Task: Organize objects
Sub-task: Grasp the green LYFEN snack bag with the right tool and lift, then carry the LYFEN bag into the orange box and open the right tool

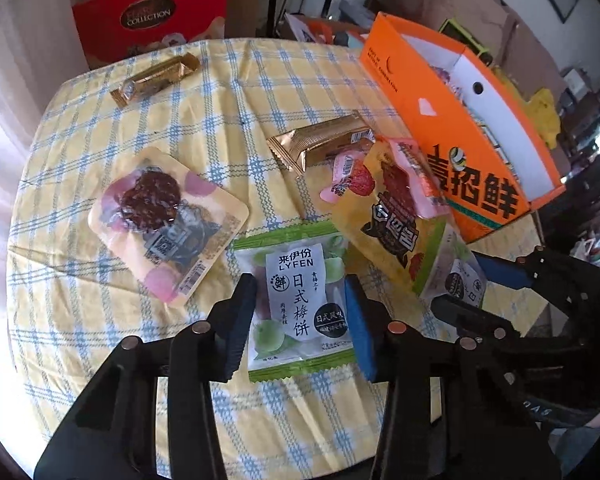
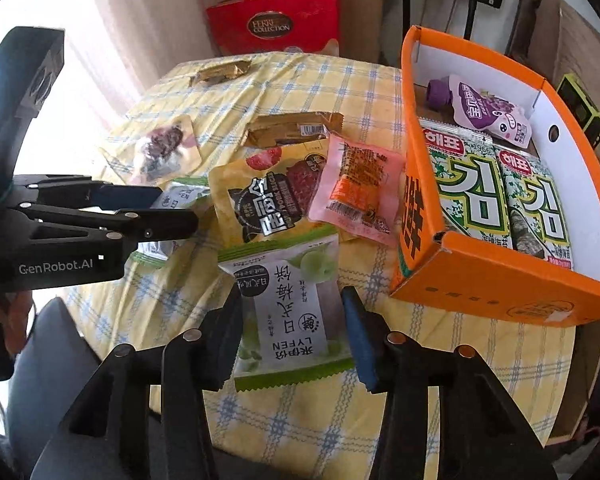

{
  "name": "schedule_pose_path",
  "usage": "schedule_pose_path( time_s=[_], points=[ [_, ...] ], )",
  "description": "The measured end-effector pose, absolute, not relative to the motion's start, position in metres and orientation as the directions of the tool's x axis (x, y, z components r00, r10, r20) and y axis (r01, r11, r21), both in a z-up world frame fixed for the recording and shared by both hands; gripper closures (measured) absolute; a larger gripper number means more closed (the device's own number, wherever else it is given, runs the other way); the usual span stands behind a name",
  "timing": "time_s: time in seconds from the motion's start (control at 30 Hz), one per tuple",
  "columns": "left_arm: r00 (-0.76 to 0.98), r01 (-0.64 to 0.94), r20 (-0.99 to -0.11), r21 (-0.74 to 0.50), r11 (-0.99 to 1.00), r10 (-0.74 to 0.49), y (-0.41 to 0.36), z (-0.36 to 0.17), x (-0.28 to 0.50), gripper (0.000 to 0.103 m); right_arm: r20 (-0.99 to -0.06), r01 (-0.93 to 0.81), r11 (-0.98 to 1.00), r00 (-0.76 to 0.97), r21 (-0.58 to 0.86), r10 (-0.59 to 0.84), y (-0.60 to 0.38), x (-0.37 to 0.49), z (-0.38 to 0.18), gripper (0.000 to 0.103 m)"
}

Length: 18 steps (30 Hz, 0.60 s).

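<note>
Orange cardboard box (image 2: pixel 500 280) part-filled; several snacks remain loose; left gripper (image 1: pixel 300 286) and right gripper (image 2: pixel 291 296) each half-closed astride a green plum-cake packet (image 1: pixel 296 320) (image 2: pixel 288 328), grip unconfirmed.

Snack packets lay scattered on the checked cloth beside an orange box.

Two green plum packets (image 1: pixel 300 308) (image 2: pixel 288 316) lay flat nearest the cameras. A yellow jerky pouch (image 2: pixel 268 200) overlapped the second plum packet, with a pink packet (image 2: pixel 360 188) on its edge. One gold bar (image 1: pixel 320 144) lay mid-table, another (image 1: pixel 156 78) at the far edge, and a pale meat pouch (image 1: pixel 168 224) apart. The box (image 2: pixel 500 280) held two seaweed packs (image 2: pixel 500 196) and a purple pouch (image 2: pixel 488 112).
</note>
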<state>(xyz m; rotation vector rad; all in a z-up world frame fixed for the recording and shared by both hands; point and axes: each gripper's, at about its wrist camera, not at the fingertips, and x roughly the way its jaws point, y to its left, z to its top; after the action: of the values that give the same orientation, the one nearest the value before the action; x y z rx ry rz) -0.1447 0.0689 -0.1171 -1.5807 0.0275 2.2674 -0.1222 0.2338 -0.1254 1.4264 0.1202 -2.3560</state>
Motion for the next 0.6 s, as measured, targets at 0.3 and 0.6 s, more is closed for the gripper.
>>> schedule_pose_path(
  time_s=[0.3,0.6],
  points=[
    [-0.356,-0.318,-0.877,-0.211,-0.924,0.323,0.064,-0.090,-0.129,0.063,-0.841,0.358,-0.924,-0.450,0.137,-0.299,0.234,-0.115,-0.094,0.055],
    [-0.461,-0.313,-0.832,-0.173,-0.934,0.308,0.067,-0.052,-0.122,0.063,-0.808,0.308,-0.942,-0.515,0.136,-0.285,0.242,-0.122,-0.067,0.055]
  ],
)
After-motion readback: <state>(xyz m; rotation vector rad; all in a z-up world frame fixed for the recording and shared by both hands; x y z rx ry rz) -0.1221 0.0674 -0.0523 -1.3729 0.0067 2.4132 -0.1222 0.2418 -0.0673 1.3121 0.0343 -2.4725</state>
